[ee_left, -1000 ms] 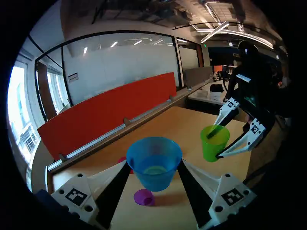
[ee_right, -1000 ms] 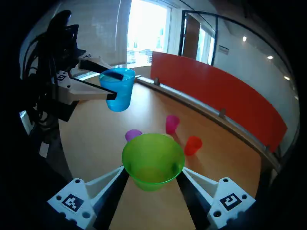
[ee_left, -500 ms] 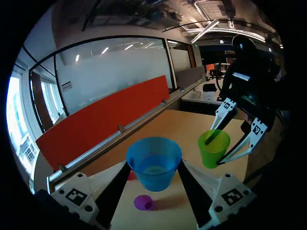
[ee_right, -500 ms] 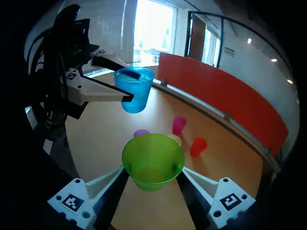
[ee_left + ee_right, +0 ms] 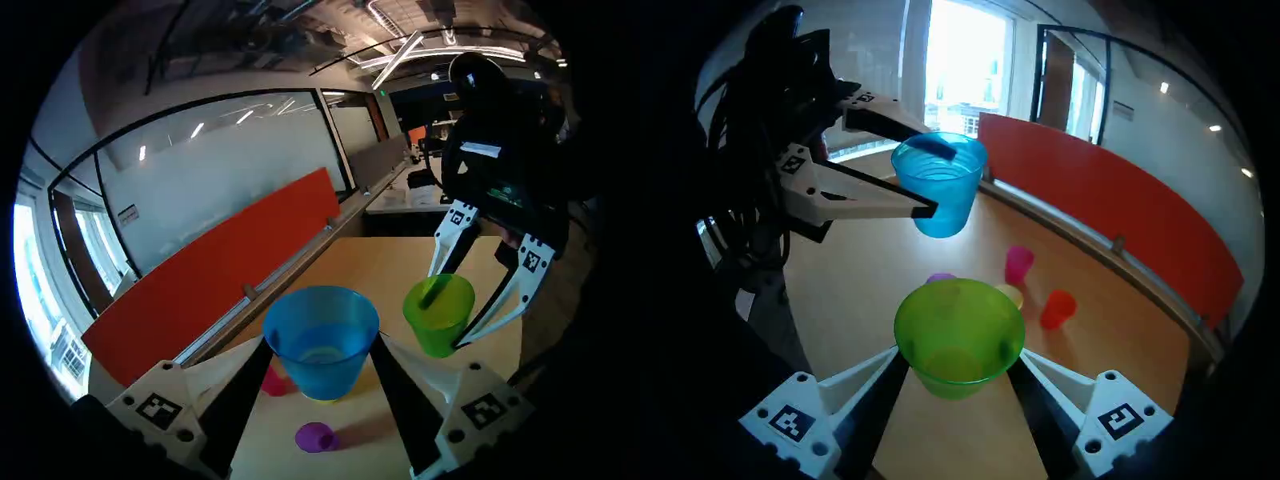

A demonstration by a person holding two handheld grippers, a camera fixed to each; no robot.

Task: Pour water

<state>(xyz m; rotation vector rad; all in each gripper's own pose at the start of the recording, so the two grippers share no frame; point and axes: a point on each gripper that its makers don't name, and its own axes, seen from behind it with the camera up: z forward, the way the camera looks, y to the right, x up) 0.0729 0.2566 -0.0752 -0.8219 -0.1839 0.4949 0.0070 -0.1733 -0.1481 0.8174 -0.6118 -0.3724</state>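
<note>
My left gripper (image 5: 322, 352) is shut on a blue cup (image 5: 321, 340) with water in its bottom, held upright above the wooden table (image 5: 384, 264). In the right gripper view the same blue cup (image 5: 941, 192) hangs higher up and to the left, clamped by the left gripper (image 5: 924, 180). My right gripper (image 5: 960, 356) is shut on a green cup (image 5: 958, 336), upright and seemingly empty. From the left gripper view, the green cup (image 5: 438, 314) sits to the right and slightly farther off, between the right gripper (image 5: 442, 308) fingers.
Small cups stand on the table below: a purple one (image 5: 315, 438), a pink one (image 5: 1018, 263), a red one (image 5: 1058, 308) and a yellowish one (image 5: 1010, 296). An orange divider panel (image 5: 1120, 208) runs along the table's far edge. A person's dark sleeve (image 5: 752, 160) holds the left gripper.
The blue cup has moved closer to the green cup and now hangs just above and behind it. Both cups have risen higher above the table and stay upright.
</note>
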